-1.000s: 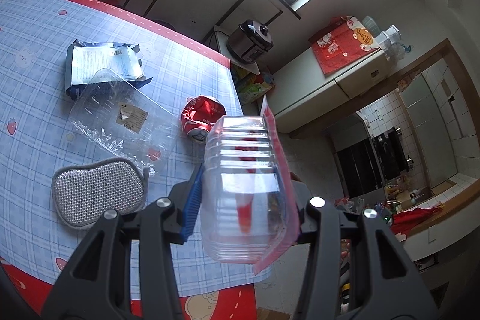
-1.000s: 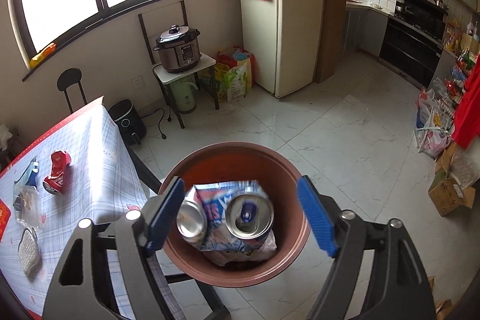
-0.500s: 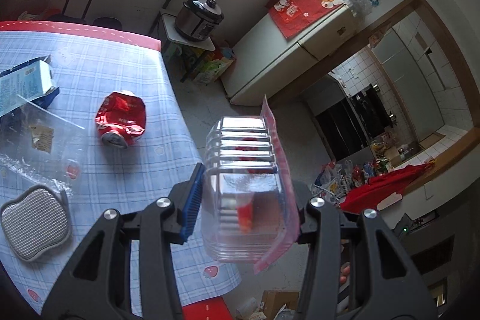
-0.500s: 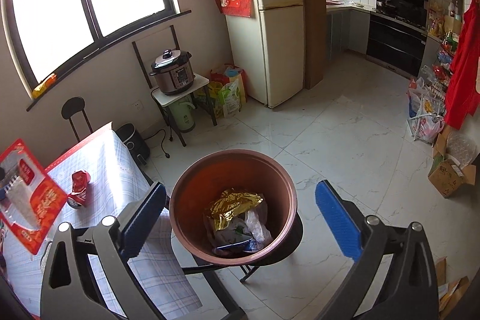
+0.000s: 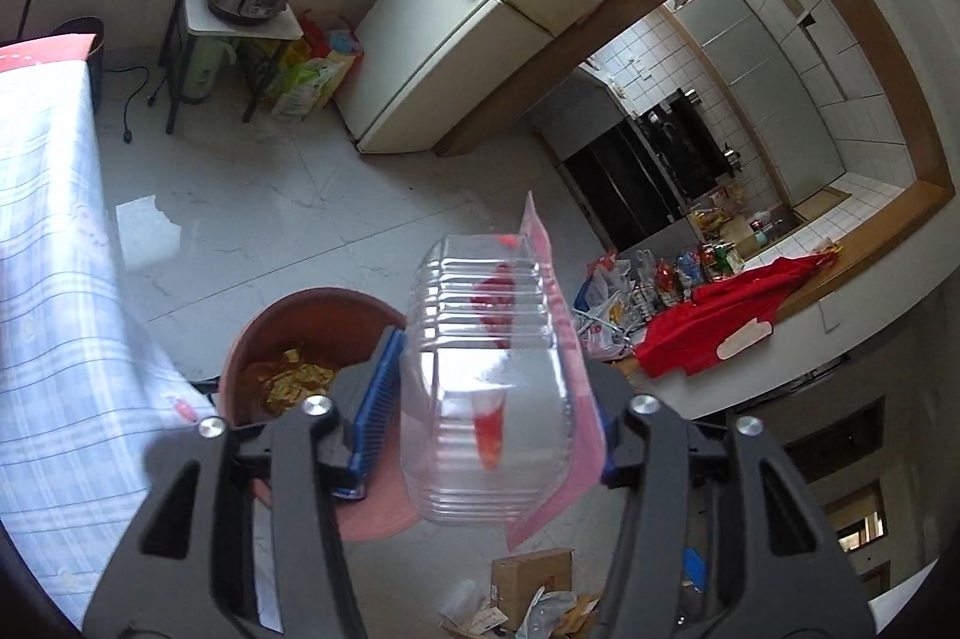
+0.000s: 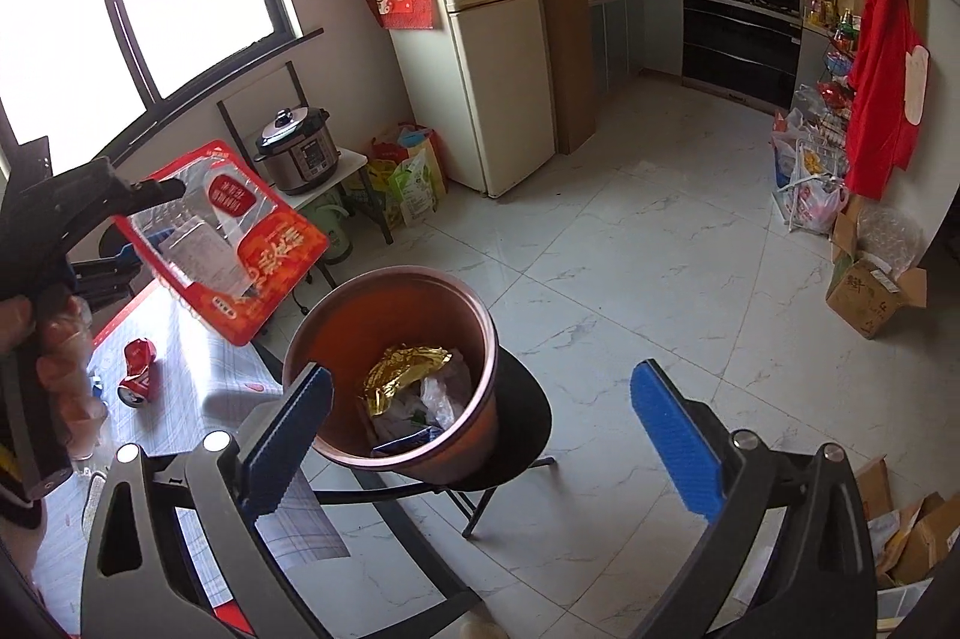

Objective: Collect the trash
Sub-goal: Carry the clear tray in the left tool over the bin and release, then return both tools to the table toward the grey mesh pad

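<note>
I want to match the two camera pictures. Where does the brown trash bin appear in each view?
Left wrist view: the brown trash bin is at lower left of centre, partly behind the left gripper and its clear plastic package.
Right wrist view: the bin is below centre, on a black stool.
Shared landmark: the cream refrigerator.

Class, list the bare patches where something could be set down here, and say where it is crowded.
Bare: tiled floor between fridge, bin and oven; tablecloth between red can and bin. Crowded: boxes and bags along the right wall; the bin's inside.
</note>
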Action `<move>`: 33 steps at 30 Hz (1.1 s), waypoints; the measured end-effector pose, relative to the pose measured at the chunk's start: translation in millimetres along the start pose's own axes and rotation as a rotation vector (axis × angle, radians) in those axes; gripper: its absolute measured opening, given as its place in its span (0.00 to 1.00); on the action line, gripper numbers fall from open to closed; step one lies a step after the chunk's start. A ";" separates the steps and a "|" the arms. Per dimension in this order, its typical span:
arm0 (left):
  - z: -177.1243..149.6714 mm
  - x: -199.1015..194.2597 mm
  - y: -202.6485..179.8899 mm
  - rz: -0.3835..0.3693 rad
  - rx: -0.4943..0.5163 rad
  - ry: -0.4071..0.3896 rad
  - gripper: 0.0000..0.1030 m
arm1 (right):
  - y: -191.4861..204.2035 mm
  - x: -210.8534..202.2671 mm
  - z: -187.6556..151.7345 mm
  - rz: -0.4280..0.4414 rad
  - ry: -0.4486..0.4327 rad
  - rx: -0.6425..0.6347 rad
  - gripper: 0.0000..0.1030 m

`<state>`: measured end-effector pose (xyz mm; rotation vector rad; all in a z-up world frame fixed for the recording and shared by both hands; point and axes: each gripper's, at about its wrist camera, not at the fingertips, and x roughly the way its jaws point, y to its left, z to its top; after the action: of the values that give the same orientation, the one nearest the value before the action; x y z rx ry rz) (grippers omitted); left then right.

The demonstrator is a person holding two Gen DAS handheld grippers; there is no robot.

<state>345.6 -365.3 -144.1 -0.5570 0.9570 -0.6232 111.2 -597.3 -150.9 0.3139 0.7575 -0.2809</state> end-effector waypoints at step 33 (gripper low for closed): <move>-88.7 -328.0 202.6 0.683 0.045 -0.282 0.95 | 189.6 20.9 -51.2 0.300 0.123 -0.191 0.95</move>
<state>174.7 -8.6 -136.6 -0.2382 0.7955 0.0477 161.7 -407.1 -167.3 0.2610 0.8396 0.0946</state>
